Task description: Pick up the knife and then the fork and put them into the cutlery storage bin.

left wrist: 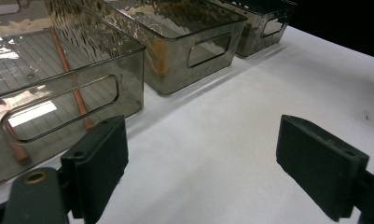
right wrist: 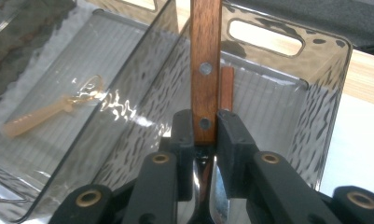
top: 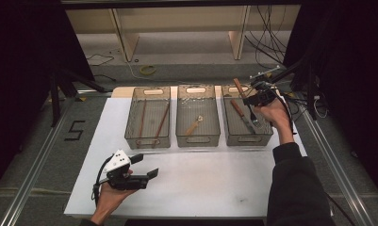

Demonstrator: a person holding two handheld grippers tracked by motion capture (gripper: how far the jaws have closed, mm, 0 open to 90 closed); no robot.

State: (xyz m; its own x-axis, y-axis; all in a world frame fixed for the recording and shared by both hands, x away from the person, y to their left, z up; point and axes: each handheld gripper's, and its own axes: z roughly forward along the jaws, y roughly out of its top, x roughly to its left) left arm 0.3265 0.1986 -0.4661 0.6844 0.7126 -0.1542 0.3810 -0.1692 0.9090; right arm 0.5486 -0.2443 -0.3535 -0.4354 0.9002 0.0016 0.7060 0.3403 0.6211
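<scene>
While the right gripper [right wrist: 205, 135] clamps a wooden-handled fork [right wrist: 205, 70] above the right bin [top: 267, 136], lowering it slowly beside the knife [top: 239, 115] looks wisest.

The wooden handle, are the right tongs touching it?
Touching. The right gripper view shows the right tongs squeezing the wooden handle from both sides, no gap, above the right bin.

In the right gripper view, the wooden handle [right wrist: 205, 70] is cut off by the top edge, and its metal end is hidden behind the jaws. In the left gripper view, the chopsticks [left wrist: 72, 84] are blurred through the left bin's [left wrist: 128, 88] rippled wall.
</scene>
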